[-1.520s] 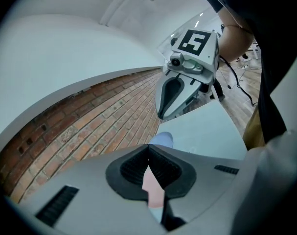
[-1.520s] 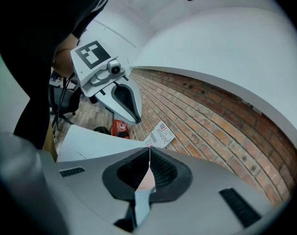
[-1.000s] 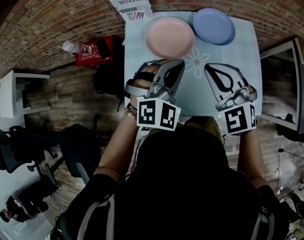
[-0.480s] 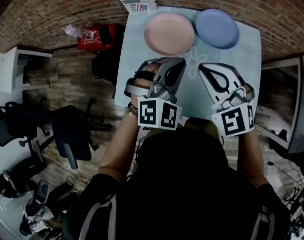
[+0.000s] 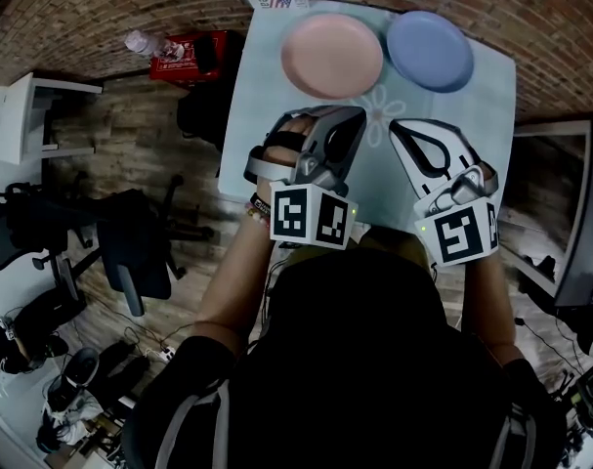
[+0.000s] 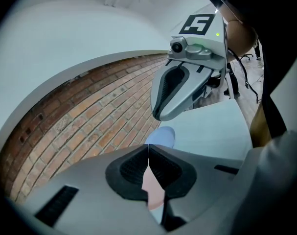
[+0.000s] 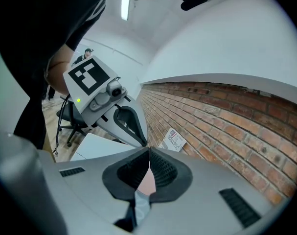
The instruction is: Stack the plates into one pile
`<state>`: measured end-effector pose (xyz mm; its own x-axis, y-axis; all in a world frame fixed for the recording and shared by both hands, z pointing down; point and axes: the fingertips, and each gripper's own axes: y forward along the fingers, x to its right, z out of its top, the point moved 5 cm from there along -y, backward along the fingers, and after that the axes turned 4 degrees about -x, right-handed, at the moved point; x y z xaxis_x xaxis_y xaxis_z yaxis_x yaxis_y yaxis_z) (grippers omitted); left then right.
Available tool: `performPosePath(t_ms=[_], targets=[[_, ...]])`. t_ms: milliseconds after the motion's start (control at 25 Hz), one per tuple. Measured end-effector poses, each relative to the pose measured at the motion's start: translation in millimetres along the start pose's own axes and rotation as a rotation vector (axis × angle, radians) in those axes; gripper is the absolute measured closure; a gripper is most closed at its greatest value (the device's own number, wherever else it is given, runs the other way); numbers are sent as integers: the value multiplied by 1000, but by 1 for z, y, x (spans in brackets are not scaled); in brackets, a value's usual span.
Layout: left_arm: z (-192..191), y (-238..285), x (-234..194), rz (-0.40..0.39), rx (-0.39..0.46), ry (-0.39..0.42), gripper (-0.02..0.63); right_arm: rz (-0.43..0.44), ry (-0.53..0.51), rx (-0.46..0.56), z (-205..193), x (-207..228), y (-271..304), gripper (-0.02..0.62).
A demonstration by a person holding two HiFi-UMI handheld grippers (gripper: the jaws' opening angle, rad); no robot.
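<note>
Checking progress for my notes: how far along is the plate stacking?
Done: nothing yet; the pink plate and blue plate lie side by side on the table, unstacked. In hand: nothing; the left gripper and right gripper hover short of them, jaws together and empty. Left: lift one plate onto the other.
</note>
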<state>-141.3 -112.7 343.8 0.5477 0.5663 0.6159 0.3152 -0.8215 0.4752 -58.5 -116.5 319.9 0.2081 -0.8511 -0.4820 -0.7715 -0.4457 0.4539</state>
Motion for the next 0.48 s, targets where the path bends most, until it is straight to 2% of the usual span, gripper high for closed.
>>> performPosePath(t_ms=[120, 280, 480], targets=[[-13, 11, 3, -41, -36, -1, 583, -2, 18, 1, 3, -2, 7, 560], [-45, 37, 12, -118, -92, -45, 581, -25, 49, 17, 6, -5, 17, 560], [-87, 72, 23, -169, -162, -24, 579, -40, 67, -11, 11, -8, 23, 560]])
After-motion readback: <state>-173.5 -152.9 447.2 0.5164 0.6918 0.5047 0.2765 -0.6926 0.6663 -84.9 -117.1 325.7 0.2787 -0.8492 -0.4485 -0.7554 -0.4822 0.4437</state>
